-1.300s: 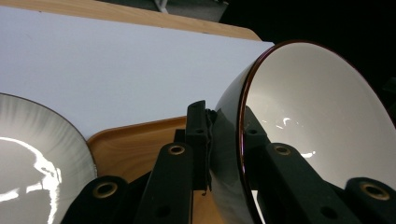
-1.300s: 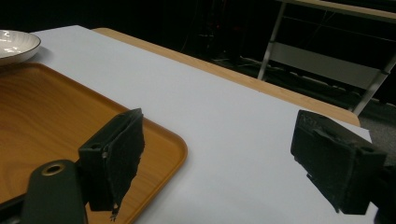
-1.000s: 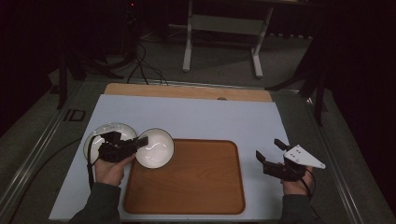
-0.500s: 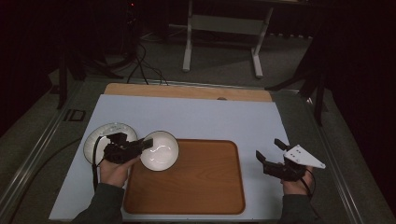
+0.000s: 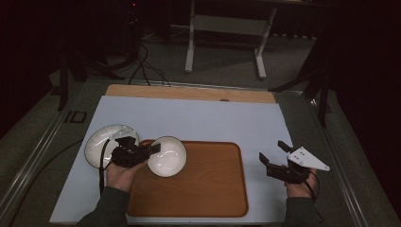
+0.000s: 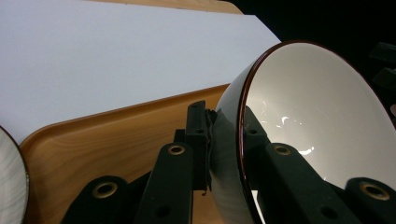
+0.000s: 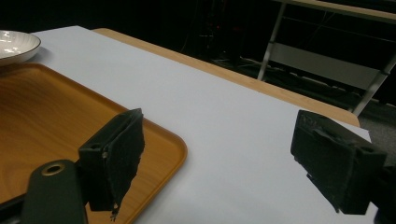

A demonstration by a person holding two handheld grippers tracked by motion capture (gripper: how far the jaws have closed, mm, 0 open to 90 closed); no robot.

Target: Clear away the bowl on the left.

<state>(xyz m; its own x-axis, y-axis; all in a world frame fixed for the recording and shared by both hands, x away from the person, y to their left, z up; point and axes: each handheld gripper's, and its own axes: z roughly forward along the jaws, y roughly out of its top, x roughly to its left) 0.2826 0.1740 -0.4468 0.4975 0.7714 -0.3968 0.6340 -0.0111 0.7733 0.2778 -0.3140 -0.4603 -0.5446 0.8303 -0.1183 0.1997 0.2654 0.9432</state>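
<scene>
1. Bowl (image 5: 166, 156), white inside with a dark rim, is gripped by its wall in the left claw (image 5: 150, 151); one jaw is seen inside the rim and one outside in the left gripper view (image 6: 322, 126). It is held tilted over the upper-left corner of the wooden tray (image 5: 203, 189).
2. Plate (image 5: 97, 146) is noted on the white table (image 5: 213, 118), at about 9 o'clock from the bowl, just beside the tray's left edge.
3. Right claw (image 5: 274, 156) is held wide open and empty, at 3 o'clock from the tray, over bare table; both its pads (image 7: 116, 158) are seen with nothing between them.
4. Step judged in hand: the bowl is being carried onto the tray.
5. To be done well: the grip is on a thin rim only, so the bowl should be levelled before it is lowered, brought down slowly until its base is flat on the wood, and released only then.
6. Clearance from the plate at 9 o'clock should be kept as the claw is withdrawn.
</scene>
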